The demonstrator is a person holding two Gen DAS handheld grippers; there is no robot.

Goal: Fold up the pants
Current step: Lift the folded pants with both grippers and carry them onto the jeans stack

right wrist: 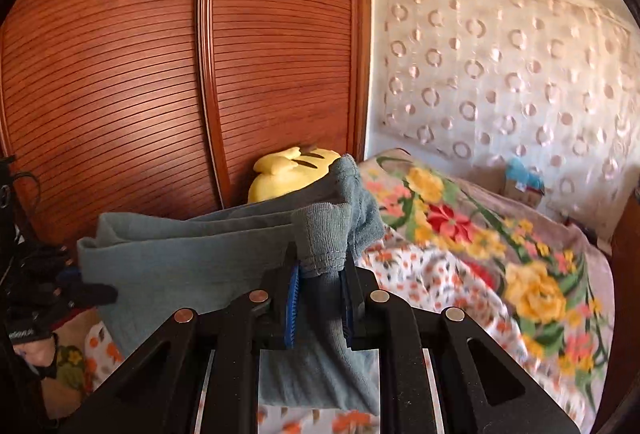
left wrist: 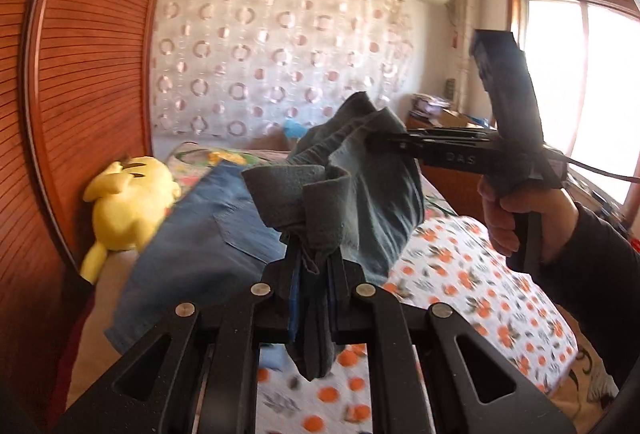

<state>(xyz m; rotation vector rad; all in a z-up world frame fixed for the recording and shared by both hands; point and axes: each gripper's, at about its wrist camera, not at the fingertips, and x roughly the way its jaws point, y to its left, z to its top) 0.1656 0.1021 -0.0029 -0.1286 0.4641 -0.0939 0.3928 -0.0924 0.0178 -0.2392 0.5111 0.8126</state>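
Slatted reddish-brown wooden wardrobe doors fill the upper left of both views, above a bed covered by a white sheet printed with orange fruit. Soft grey-blue knitted pants, bunched and creased with a ribbed hem, are held aloft at the centre. The left gripper is clamped on one fold; the right gripper is clamped on another. A yellow plush toy is seen at the left.

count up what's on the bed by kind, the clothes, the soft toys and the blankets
Pants: 1, gripped by both the left hand-held gripper and the right hand-held gripper
Yellow soft toy: 1
Flowered blanket: 1
Orange-print sheet: 1
Total: 4
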